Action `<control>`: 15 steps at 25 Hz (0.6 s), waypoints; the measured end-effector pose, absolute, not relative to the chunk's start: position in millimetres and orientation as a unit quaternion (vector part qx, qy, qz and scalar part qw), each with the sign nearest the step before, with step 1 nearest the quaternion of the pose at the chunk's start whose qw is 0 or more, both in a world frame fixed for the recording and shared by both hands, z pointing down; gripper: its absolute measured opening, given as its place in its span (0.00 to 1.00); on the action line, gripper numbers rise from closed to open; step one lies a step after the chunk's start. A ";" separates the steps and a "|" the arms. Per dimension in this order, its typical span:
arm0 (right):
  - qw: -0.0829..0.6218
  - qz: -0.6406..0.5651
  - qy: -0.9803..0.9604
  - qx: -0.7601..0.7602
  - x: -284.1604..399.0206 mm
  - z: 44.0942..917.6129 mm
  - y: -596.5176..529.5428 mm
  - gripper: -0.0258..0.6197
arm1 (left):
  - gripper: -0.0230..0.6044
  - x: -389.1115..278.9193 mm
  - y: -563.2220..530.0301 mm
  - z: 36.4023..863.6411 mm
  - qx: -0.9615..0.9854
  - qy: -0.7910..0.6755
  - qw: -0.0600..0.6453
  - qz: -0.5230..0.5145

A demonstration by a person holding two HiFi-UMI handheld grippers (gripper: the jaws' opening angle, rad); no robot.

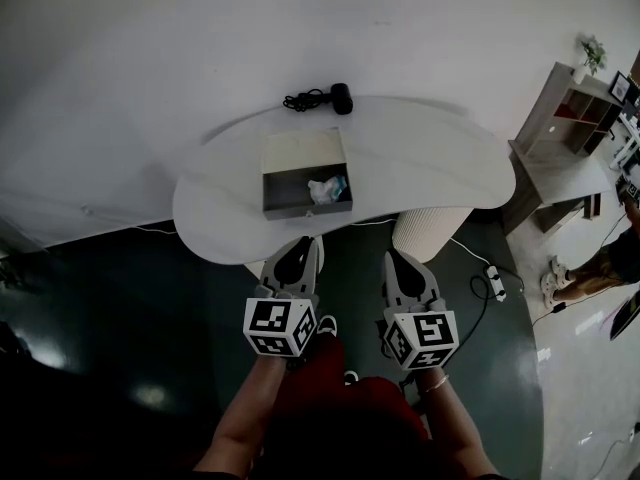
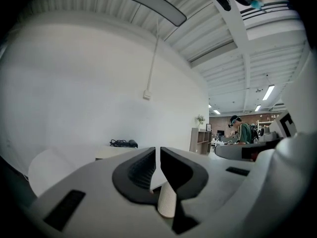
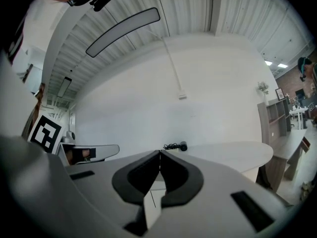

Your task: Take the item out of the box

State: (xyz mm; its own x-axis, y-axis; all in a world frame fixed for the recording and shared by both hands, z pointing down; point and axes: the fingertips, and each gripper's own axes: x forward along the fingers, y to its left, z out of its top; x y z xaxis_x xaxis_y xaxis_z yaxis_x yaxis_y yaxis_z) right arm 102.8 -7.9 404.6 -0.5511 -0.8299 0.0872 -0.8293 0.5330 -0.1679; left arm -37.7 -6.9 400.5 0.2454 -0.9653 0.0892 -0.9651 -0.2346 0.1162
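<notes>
An open grey box (image 1: 306, 180) rests on the white curved table (image 1: 420, 158), its lid folded back toward the wall. Inside it lies a crumpled white and blue item (image 1: 328, 189) near the right front corner. My left gripper (image 1: 301, 255) is held short of the table's near edge, just in front of the box, jaws shut and empty. My right gripper (image 1: 402, 269) hovers beside it to the right, also shut and empty, below the table edge in the head view. In the left gripper view the left gripper (image 2: 158, 155) points level at the table; the right gripper (image 3: 160, 156) does the same.
A black device with a coiled cable (image 1: 322, 97) sits at the table's far edge by the white wall. A ribbed white table leg (image 1: 428, 230) stands ahead of the right gripper. A power strip (image 1: 495, 280) lies on the dark floor. Shelves (image 1: 565, 128) and a person (image 2: 243, 132) are off right.
</notes>
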 end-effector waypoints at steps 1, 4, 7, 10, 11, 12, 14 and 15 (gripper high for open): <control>0.000 -0.095 0.875 -0.475 101.3 405.5 -13.3 0.06 | 0.08 -39.2 -12.4 402.1 0.787 -0.612 0.075 -0.001; -0.003 -0.095 0.875 -0.476 93.2 410.1 -31.2 0.06 | 0.08 -44.9 -31.1 407.9 0.792 -0.606 0.079 -0.002; -0.004 -0.097 0.874 -0.476 86.0 412.0 -49.8 0.06 | 0.08 -49.5 -51.5 412.0 0.794 -0.603 0.079 0.008; -0.006 -0.103 0.873 -0.477 79.7 413.3 -69.1 0.06 | 0.08 -53.5 -71.3 414.3 0.797 -0.599 0.081 0.018; -0.007 -0.105 0.872 -0.477 77.4 414.1 -75.5 0.06 | 0.08 -55.2 -77.6 415.6 0.798 -0.597 0.083 0.021; -0.008 -0.107 0.872 -0.478 75.2 415.0 -81.5 0.06 | 0.09 -56.8 -83.8 417.0 0.799 -0.595 0.085 0.024; -0.011 -0.111 0.871 -0.479 71.4 417.0 -92.3 0.06 | 0.11 -59.3 -95.3 419.5 0.801 -0.591 0.090 0.029; -0.013 -0.112 0.870 -0.479 69.6 418.6 -97.1 0.06 | 0.12 -60.4 -100.8 421.1 0.802 -0.589 0.091 0.032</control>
State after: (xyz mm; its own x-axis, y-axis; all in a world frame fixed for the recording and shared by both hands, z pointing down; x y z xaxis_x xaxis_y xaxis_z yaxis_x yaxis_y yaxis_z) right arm 69.6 -97.1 418.6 -0.5402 -0.8315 0.1300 -0.8372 0.5153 -0.1831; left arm -60.4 -100.8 421.1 0.3032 -0.9396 0.1587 -0.9512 -0.2886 0.1089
